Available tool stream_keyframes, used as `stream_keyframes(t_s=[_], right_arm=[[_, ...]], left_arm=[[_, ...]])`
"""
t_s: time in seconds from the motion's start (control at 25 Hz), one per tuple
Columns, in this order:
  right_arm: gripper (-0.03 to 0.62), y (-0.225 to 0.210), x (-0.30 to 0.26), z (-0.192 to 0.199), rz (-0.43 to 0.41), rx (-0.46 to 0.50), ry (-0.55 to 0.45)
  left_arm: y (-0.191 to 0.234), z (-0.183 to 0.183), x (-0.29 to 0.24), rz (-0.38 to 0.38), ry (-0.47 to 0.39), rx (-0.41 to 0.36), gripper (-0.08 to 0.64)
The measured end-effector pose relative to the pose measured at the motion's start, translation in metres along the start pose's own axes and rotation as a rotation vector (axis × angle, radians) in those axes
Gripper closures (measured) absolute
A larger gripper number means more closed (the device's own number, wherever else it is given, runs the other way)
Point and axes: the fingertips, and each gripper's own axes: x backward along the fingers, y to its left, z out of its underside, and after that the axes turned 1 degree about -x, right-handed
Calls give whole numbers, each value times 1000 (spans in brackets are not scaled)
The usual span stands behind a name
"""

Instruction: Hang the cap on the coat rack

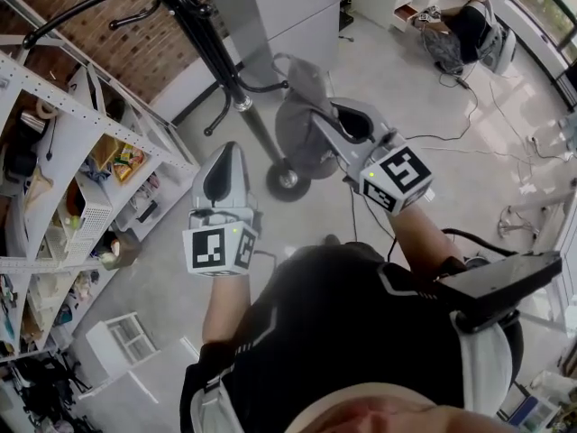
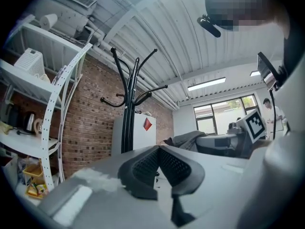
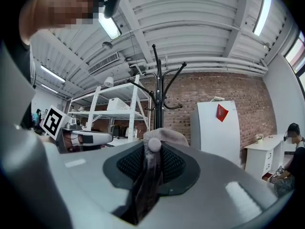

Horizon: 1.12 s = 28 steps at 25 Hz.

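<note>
Pinching the grey cap [image 3: 167, 135] between right gripper [image 3: 153, 149] fingers, with fabric just past the tips. Pressing left gripper [image 2: 158, 150] fingers together, seemingly on nothing. Facing the coat rack [image 3: 157, 94], well beyond the fingers.

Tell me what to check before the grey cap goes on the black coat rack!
1. Soft grey fabric cap pinched in the right gripper: ok.
2. Tall black metal coat rack straight ahead of the cap: ok.
3. A bare hook to use: ok.
4. Cap touching that hook: not ok, they are apart.
5. Left gripper shut, empty, clear of the cap: ok.
6. Which way the brim faces: cannot tell.
</note>
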Motion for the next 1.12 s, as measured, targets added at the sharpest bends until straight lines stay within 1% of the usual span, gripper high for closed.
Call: stream_keyframes(t_s=[0.2,0.32,0.48,0.68,0.8,0.92,1.12], right_arm=[[515,-14,-3,12,-32,-14,18],[514,-17,-10,24,-40,-26,28],[514,-19,-21,42,-33,-46,49],[515,-20,-33,65,4,-68,90],[514,-24,-36,77,36,-83,107],[515,-26,-42,86,57,-96,120],[515,-29,-45,100,78,-116,150]], left_arm=[[-1,4,-11,-53,-2,4,532],[5,12,-16,-65,6,-5,532],[15,26,-24,-76,28,5,532],[27,38,-31,-49,41,0,532],[30,50,-40,-17,58,19,532],[33,64,-48,0,80,40,532],[33,82,-54,32,109,43,532]])
